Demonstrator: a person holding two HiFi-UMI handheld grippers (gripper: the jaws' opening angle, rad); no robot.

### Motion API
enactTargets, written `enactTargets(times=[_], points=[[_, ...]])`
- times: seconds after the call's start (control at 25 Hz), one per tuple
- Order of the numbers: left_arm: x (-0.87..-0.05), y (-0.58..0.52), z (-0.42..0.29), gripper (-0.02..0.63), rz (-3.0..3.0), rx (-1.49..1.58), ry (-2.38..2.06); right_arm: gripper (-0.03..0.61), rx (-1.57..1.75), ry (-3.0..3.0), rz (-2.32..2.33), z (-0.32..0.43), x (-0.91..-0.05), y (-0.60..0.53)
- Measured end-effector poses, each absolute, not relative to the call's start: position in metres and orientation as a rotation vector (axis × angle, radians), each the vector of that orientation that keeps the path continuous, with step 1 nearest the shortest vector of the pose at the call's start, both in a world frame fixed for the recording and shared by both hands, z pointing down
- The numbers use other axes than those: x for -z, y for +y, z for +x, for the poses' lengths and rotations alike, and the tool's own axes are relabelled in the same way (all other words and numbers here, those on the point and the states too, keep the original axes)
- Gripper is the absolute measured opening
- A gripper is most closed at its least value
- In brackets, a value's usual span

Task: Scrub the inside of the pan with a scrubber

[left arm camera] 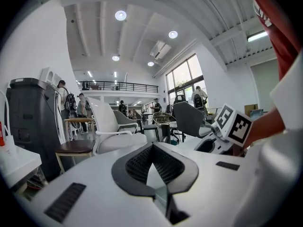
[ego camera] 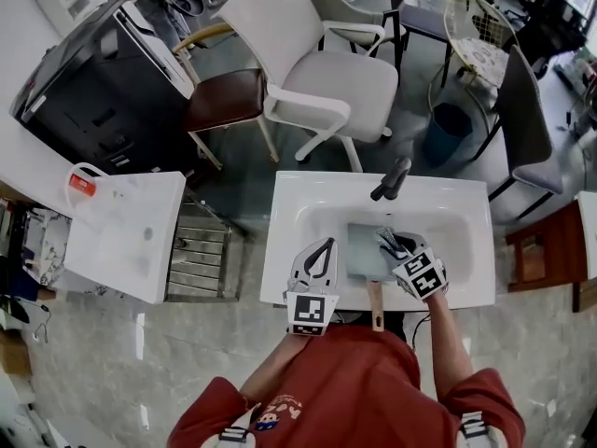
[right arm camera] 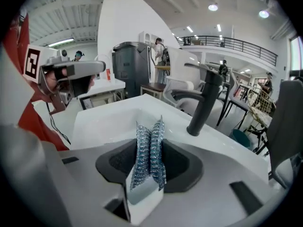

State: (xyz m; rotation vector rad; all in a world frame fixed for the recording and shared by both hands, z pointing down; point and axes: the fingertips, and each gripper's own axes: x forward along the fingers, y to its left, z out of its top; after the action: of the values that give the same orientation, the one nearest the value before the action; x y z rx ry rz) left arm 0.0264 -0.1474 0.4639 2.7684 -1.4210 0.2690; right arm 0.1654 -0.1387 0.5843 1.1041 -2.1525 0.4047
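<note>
Head view: scrubber (ego camera: 385, 238) is clamped in right tongs (ego camera: 393, 244) over the pan (ego camera: 364, 256); its handle (ego camera: 377, 306) is best steadied by closed, empty left tongs (ego camera: 324, 247).

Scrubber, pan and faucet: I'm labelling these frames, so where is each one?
scrubber (right arm camera: 150, 148), right gripper view, middle of the metal mesh wad
pan (ego camera: 362, 250), head view, its bare grey bottom
faucet (right arm camera: 205, 103), right gripper view, its dark upright stem

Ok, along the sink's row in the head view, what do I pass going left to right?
White table → metal rack → left gripper → pan → right gripper, clamped on the scrubber → brown wooden stand.
</note>
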Motion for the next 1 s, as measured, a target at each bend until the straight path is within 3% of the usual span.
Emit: enactTargets(times=[0.36, 0.64, 1.0], points=[[-0.427, -0.159, 0.019, 0.011, 2.796, -0.190, -1.460, 0.169, -0.329, -2.303, 1.540, 0.193, -0.480, -0.141], [-0.372, -0.165, 0.010, 0.011, 2.820, -0.097, -1.512, 0.181, -0.071, -2.427, 1.866, 0.215, -0.380, -0.147], [-0.338, -0.169, -0.002, 0.011, 2.820, -0.061, -1.557, 0.181, 0.225, -2.313, 2.091, 0.233, -0.324, -0.139]])
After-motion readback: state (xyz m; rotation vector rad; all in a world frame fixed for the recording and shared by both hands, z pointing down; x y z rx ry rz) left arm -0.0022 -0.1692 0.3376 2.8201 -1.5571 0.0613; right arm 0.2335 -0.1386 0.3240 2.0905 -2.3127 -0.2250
